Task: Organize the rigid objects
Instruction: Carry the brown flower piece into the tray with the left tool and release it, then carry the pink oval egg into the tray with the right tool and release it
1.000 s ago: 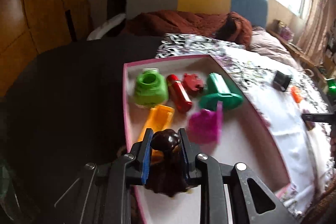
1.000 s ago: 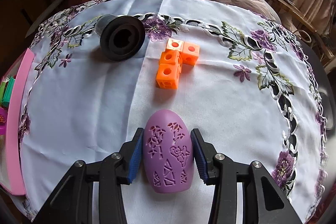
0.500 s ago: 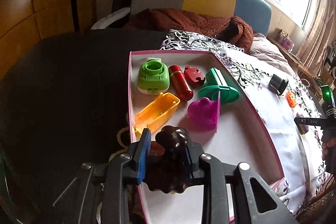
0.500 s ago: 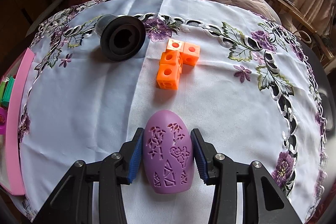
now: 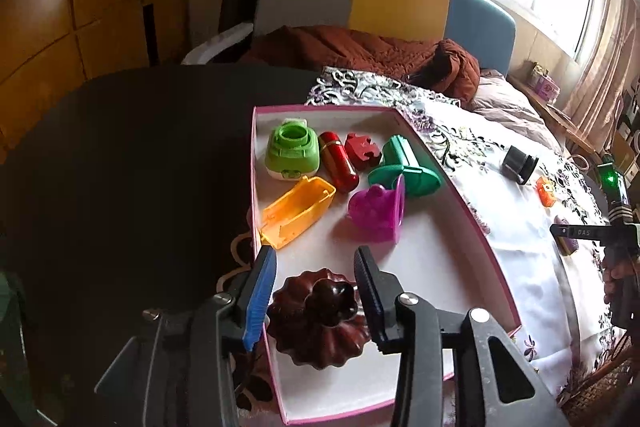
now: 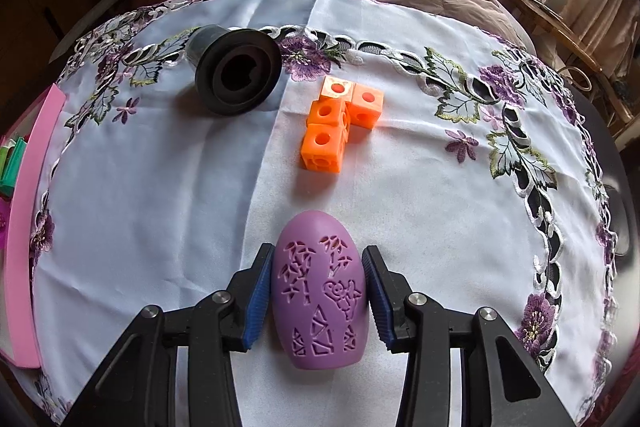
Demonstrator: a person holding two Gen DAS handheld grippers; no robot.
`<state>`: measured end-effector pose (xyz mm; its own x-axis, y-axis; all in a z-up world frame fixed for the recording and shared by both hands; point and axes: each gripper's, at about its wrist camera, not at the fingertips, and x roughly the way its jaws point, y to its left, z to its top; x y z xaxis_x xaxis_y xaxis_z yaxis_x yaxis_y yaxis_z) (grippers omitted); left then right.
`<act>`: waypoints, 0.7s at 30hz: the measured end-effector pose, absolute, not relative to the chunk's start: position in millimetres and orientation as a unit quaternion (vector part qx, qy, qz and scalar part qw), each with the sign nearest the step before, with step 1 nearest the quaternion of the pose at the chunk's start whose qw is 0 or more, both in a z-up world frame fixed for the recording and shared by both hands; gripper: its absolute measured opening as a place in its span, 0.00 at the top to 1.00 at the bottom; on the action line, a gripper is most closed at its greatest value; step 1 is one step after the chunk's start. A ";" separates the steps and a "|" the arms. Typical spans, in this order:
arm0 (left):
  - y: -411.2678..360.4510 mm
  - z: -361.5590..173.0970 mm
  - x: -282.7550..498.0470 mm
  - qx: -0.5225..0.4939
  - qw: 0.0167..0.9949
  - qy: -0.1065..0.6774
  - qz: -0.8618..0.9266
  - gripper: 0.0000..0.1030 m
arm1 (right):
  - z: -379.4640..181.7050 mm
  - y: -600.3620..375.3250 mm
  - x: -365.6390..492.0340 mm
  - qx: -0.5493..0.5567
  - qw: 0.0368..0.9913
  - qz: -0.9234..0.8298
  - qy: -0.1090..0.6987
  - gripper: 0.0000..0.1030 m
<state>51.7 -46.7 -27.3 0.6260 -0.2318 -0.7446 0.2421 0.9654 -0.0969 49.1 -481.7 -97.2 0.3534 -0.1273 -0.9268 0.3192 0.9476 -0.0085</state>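
A brown fluted mould is lying on the white floor of the pink-rimmed box, at its near end, between the pads of the left gripper. The jaws have just been opening and are standing clear of the mould on both sides. Farther in the box are lying a yellow tray, a magenta funnel, a green reel, a red puzzle piece, a red cylinder and a light-green piece.

On the embroidered cloth beside the box, a purple egg is lying between the fingers of the right gripper; the pads are sitting at its sides, but whether they are pressing on it cannot be told. Beyond it are resting orange cubes and, near them to the left, a black spool.
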 end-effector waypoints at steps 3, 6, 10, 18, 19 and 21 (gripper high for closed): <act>-45.1 -19.8 46.0 0.005 0.905 0.405 -0.131 0.60 | -97.0 -481.0 49.0 0.087 0.818 -0.137 0.552 0.56; -42.9 -11.9 39.1 0.005 0.908 0.398 -0.129 0.60 | -96.7 -480.4 48.9 0.084 0.819 -0.137 0.551 0.56; -39.5 -1.5 30.8 0.003 0.913 0.387 -0.127 0.60 | -96.1 -477.6 48.0 0.080 0.819 -0.138 0.551 0.57; -34.2 8.8 23.1 -0.005 0.918 0.377 -0.124 0.60 | -95.4 -473.4 46.9 0.073 0.820 -0.140 0.550 0.57; -33.8 9.8 22.5 -0.006 0.918 0.376 -0.124 0.60 | -95.3 -473.7 47.1 0.073 0.820 -0.140 0.550 0.57; -32.9 11.1 21.5 -0.007 0.919 0.376 -0.122 0.60 | -95.0 -473.7 47.1 0.073 0.820 -0.141 0.549 0.57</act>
